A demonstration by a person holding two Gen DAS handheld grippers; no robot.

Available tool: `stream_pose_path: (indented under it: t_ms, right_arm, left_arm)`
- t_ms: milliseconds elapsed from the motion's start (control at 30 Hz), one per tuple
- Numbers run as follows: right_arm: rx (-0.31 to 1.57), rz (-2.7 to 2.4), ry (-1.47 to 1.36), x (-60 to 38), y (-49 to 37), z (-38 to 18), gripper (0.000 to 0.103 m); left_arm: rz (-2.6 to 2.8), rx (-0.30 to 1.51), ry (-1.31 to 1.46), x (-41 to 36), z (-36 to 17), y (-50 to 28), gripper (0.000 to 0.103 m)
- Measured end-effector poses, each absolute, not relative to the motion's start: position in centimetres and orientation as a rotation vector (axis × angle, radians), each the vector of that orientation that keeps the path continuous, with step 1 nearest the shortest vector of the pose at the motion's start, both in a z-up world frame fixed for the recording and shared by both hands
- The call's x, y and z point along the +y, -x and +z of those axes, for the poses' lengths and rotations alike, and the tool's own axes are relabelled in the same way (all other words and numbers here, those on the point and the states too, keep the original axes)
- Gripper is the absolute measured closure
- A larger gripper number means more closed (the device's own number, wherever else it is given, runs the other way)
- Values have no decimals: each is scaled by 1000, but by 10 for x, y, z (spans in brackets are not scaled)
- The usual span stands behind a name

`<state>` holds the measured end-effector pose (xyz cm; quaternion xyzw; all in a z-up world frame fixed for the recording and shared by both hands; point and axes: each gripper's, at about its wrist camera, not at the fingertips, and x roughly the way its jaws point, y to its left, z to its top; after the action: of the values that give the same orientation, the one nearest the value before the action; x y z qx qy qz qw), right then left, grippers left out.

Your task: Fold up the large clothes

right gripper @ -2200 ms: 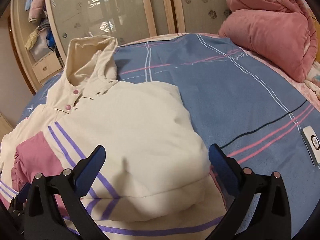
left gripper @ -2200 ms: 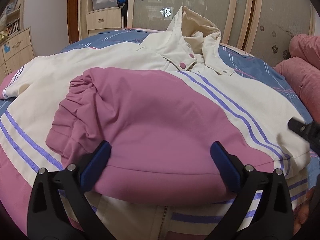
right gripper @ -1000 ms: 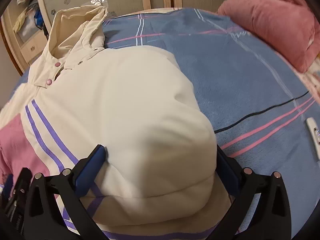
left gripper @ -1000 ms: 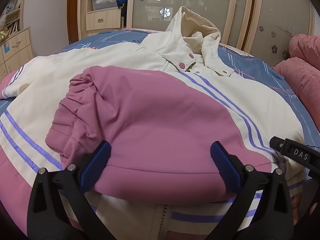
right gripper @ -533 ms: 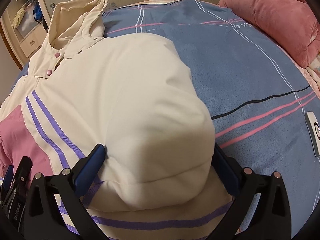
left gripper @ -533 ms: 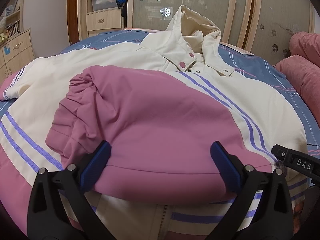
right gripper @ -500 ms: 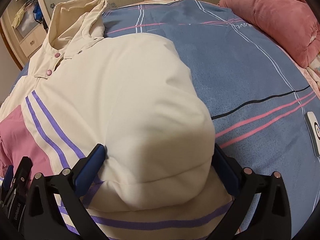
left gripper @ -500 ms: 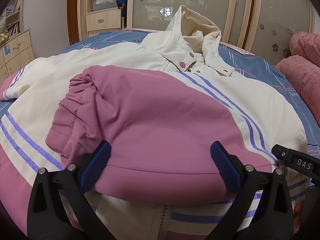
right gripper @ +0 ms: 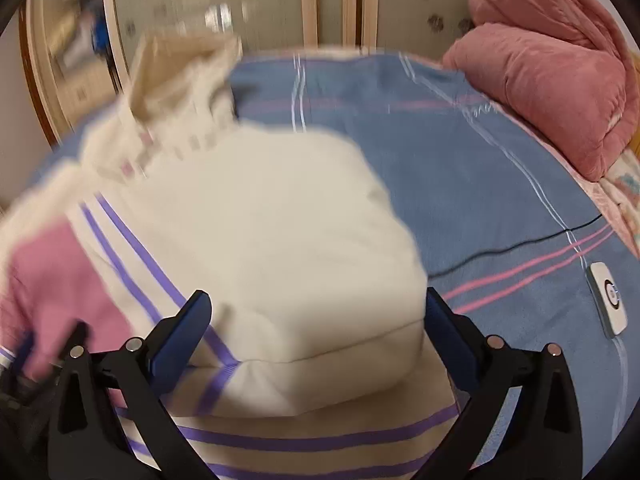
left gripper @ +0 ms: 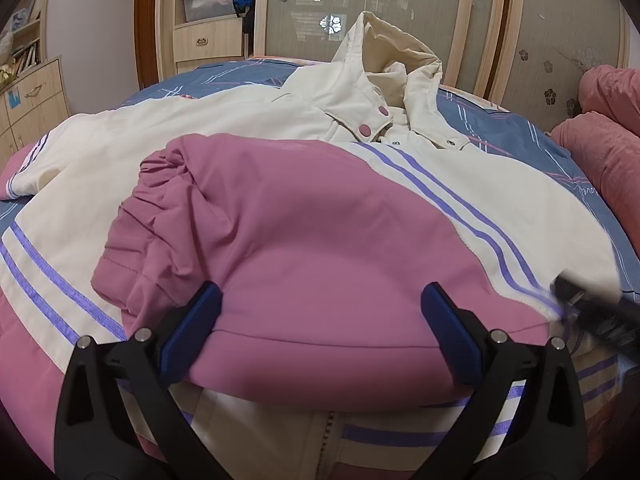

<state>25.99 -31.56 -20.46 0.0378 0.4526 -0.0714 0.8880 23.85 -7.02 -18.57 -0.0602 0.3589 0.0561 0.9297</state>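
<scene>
A cream and pink hooded jacket point(left gripper: 256, 140) with purple stripes lies front up on the blue bed. Its pink sleeve point(left gripper: 304, 240) is folded across the chest, cuff to the left. My left gripper point(left gripper: 320, 332) is open, with its blue fingers either side of the sleeve's near fold. In the right wrist view, which is motion-blurred, the cream shoulder part of that sleeve point(right gripper: 280, 240) bulges over the jacket's right edge. My right gripper point(right gripper: 316, 332) is open and straddles that bulge. It also shows as a dark blur point(left gripper: 592, 312) at the right of the left wrist view.
A pink quilt point(right gripper: 552, 80) is piled at the far right of the blue striped bedsheet point(right gripper: 480, 184). A white remote point(right gripper: 608, 304) and a black cable point(right gripper: 516, 246) lie on the sheet to the right. Wardrobe doors point(left gripper: 400, 8) and drawers point(left gripper: 36, 96) stand behind.
The right gripper has pulled back and up from the cream bulge, so its view is blurred and shows more of the bed. The left gripper and pink sleeve have not moved.
</scene>
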Motion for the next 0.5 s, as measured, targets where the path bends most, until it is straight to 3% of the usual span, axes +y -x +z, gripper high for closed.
stream_pose_path:
  t_ms: [500]
  right_arm:
    - [982,-123,-164,-327,-260,-209,1]
  left_arm:
    - [118,736,120,-71,-186,-239,2]
